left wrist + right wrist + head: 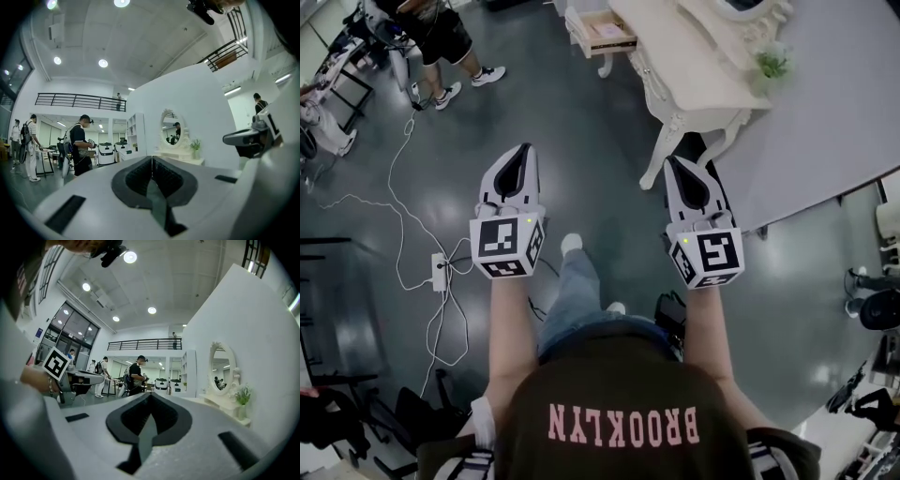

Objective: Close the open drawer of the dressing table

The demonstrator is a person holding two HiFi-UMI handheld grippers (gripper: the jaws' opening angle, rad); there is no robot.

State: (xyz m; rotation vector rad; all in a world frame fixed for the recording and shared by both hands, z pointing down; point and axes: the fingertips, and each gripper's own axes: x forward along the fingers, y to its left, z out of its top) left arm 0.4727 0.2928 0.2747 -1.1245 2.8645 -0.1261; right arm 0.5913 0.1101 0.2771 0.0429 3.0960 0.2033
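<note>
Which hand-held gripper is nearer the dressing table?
The right hand-held gripper, by a leg of the white carved dressing table; the left hand-held gripper is over grey floor.

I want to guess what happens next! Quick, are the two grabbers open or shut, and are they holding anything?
Left gripper: shut, holding nothing.
Right gripper: shut, holding nothing.

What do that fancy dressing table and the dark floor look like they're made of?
Dressing table: probably wood painted cream, matte; its carved, curved legs and the tan bare inside of the open drawer suggest so. Floor: looks like polished concrete or a poured coating, dark grey and glossy; it shows soft light reflections and no visible seams.
</note>
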